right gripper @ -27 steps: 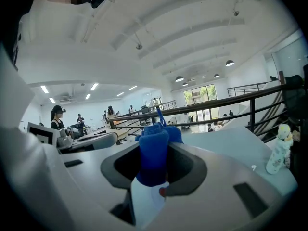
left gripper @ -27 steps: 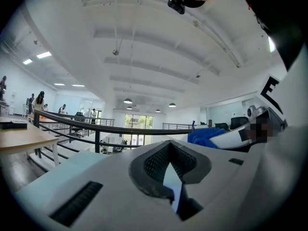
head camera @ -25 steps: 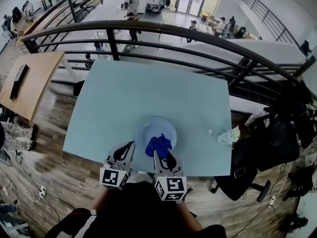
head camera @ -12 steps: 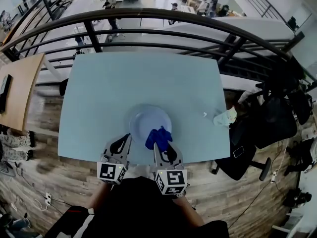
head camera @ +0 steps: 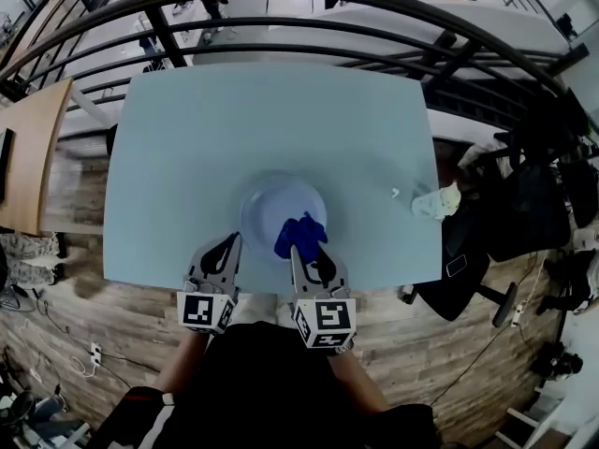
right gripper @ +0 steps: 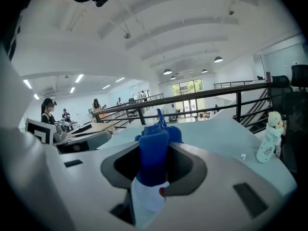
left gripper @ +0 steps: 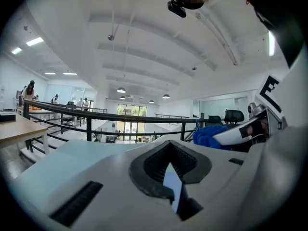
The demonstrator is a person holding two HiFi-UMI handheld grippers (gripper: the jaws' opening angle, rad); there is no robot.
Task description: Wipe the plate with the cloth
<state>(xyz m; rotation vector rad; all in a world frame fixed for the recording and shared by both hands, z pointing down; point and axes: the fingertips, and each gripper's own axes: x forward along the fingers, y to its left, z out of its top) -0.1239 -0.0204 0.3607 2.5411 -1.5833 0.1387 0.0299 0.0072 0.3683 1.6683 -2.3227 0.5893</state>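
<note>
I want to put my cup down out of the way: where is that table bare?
Bare: the far half of the table beyond the plate, and its left side. Crowded: the near edge, where left gripper, right gripper and blue cloth meet at the plate, and the right edge by the small white object.

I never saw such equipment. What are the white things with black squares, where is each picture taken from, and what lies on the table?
They are two grippers, each with two jaws, held by a person. One picture comes from a camera on the person's head, the others from cameras on the grippers. The table bears a plate and, at its right, a small white object. The right gripper pinches a blue cloth over the plate. The left gripper, jaws together, sits beside the plate's rim.
</note>
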